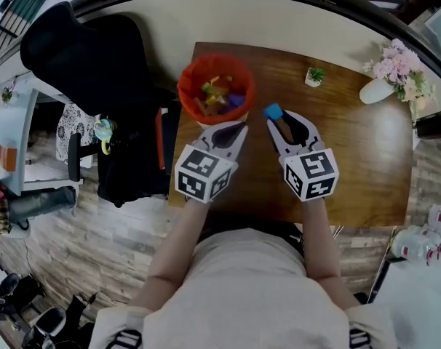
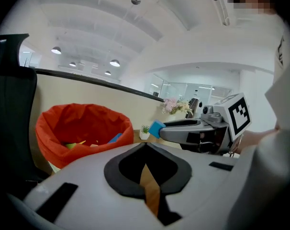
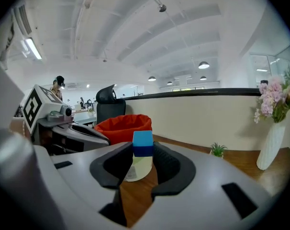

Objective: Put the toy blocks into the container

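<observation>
We see blocks point(image 1: 217, 94) in the orange container point(image 1: 184, 86) at upper centre; our right gripper point(image 1: 278, 122) grasps a blue block point(image 1: 272, 111) not yet dropped in, left gripper point(image 1: 232, 131) clenched empty

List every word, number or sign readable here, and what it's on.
No text can be read.
Left marker cube and right marker cube: black-and-white square patterns only, no letters.
Bottles at the right edge: labels too small to read.

open tabletop point(image 1: 366, 158) right of container point(image 1: 216, 86), plant point(image 1: 314, 76) and vase point(image 1: 377, 89) beyond
</observation>
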